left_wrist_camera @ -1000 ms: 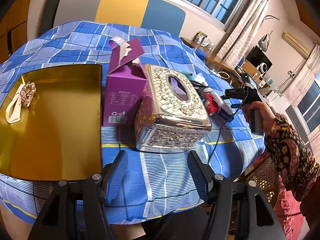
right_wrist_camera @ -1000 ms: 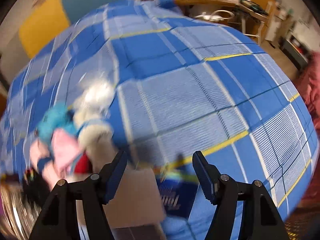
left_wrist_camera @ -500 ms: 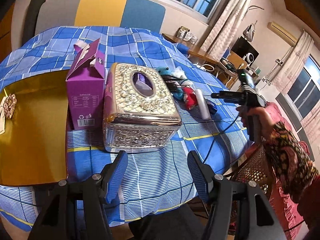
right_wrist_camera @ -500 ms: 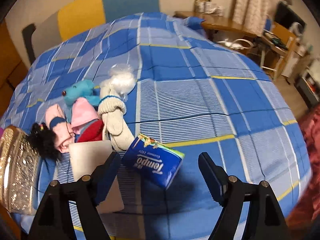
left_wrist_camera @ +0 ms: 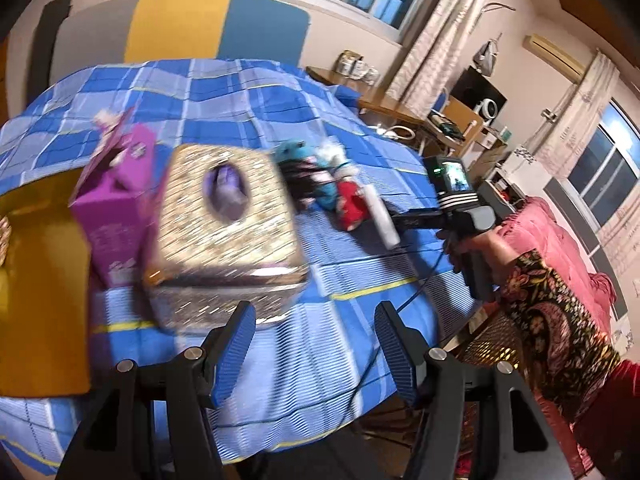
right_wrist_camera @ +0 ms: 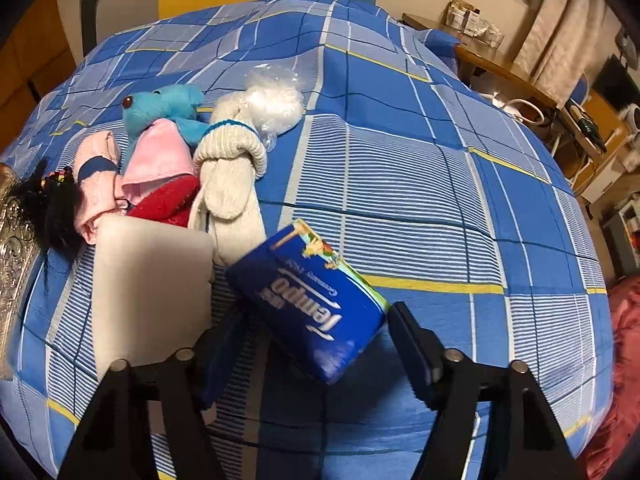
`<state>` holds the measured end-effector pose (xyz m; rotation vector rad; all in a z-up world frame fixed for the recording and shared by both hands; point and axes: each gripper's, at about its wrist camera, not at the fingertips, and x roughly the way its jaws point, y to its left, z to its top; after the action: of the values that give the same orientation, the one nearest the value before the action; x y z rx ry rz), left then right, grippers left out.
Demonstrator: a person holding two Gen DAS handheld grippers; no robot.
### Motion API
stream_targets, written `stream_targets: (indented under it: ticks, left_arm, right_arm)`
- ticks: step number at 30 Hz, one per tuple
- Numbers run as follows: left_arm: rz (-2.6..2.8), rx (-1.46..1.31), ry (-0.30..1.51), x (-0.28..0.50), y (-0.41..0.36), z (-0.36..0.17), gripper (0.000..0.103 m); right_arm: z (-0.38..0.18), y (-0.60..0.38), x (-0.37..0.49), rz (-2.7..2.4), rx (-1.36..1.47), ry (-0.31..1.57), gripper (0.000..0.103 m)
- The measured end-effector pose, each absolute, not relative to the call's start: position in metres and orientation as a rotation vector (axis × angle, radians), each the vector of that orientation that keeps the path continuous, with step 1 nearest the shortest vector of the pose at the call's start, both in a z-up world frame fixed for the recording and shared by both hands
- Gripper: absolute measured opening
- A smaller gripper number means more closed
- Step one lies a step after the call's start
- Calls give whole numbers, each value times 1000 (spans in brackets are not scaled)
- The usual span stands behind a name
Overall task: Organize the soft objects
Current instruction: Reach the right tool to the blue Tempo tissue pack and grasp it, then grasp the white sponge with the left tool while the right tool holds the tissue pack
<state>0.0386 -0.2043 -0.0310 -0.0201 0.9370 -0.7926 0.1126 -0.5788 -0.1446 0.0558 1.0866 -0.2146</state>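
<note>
Hovering my right gripper (right_wrist_camera: 310, 340) low over the blue plaid table (right_wrist_camera: 440, 184), I have its fingers spread wide, nothing pinched — the blue Tempo tissue pack (right_wrist_camera: 308, 300) lies tilted between them, its far end toward the sock. Whether a fingertip touches the pack I can't tell.

Soft things sit in a cluster at the left of the right wrist view: a cream rolled sock (right_wrist_camera: 230, 176) just beside the pack, a white fluffy ball in clear wrap (right_wrist_camera: 276, 104) at the sock's far end, a blue plush toy (right_wrist_camera: 160, 110) w/ a pink cloth (right_wrist_camera: 160, 160) against it, a red plush piece (right_wrist_camera: 168, 200) below, and a black hair tuft (right_wrist_camera: 52, 208) at the edge. A pale flat block (right_wrist_camera: 152, 280) rests in front of them, touching the sock.

My left gripper (left_wrist_camera: 316, 352) — fingers also apart and holding nothing — hangs near the table's edge, facing an ornate gold tissue box (left_wrist_camera: 224, 236), blurred. A purple carton (left_wrist_camera: 116, 200) stands beside it, then a gold tray (left_wrist_camera: 40, 300) at far left.
</note>
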Motion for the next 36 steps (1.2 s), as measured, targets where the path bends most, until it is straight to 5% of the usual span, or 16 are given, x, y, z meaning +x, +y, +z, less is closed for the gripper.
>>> stream_targets:
  ticks: [8, 29, 36]
  left_arm:
    - [-888, 55, 913, 32, -265, -19, 63]
    - [-845, 70, 1173, 112, -422, -114, 62]
    - [-832, 29, 1202, 119, -422, -136, 53]
  right_arm:
    - [-132, -591, 86, -329, 187, 1077, 56]
    - [-138, -625, 62, -561, 307, 1101, 56]
    - [-139, -619, 73, -546, 261, 1104, 58]
